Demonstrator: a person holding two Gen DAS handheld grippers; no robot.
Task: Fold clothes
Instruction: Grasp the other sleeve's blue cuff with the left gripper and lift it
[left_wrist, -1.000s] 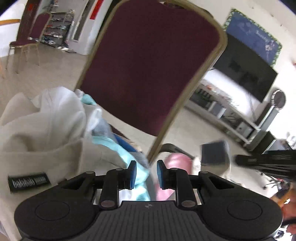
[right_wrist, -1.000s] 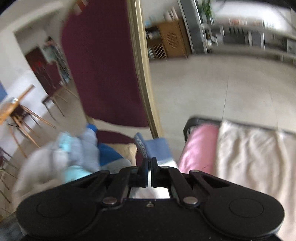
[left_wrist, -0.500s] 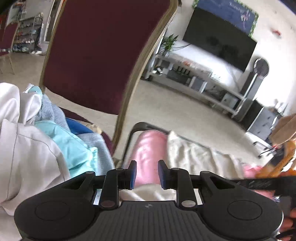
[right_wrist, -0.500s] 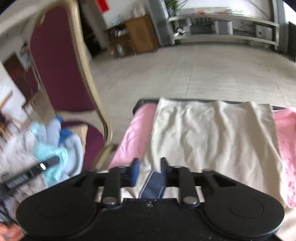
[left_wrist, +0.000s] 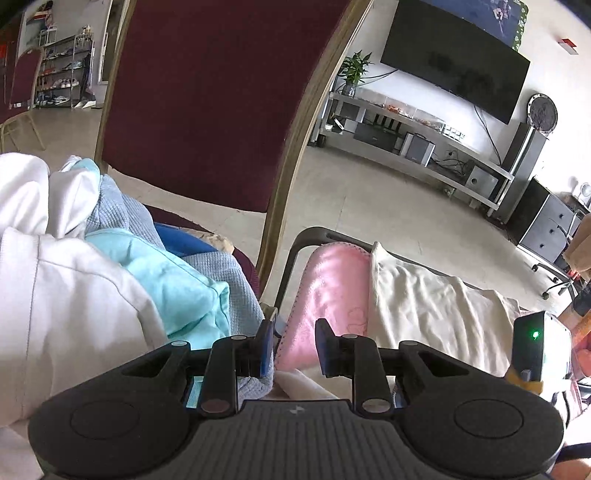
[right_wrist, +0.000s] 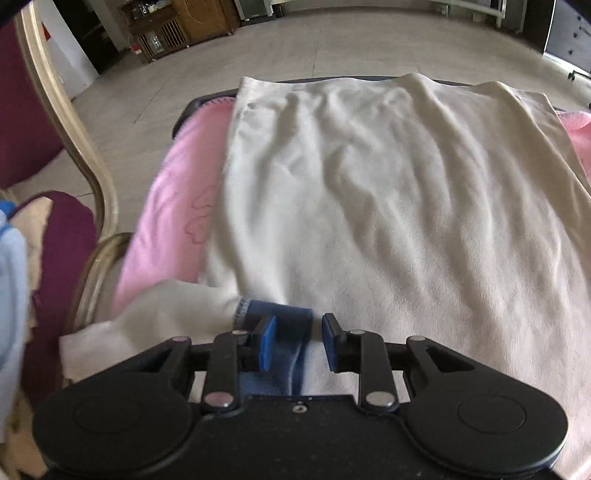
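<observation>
**Both tongs apart over the cream cloth**

The cream cloth (right_wrist: 388, 192) lies spread flat on a pink blanket (right_wrist: 166, 206) that covers the surface. At the cloth's near left corner sits a white garment with a dark blue cuff (right_wrist: 280, 321), the cuff lying between the blue pads of the right tongs (right_wrist: 298, 343), which stand apart and grip nothing. The left tongs (left_wrist: 294, 347) are also apart, hanging over the pink blanket (left_wrist: 328, 284) just left of the cloth (left_wrist: 424, 306). Further left of the cloth, a maroon chair (left_wrist: 207, 96) carries a heap of clothes (white, pale blue, turquoise) (left_wrist: 122, 258).
</observation>
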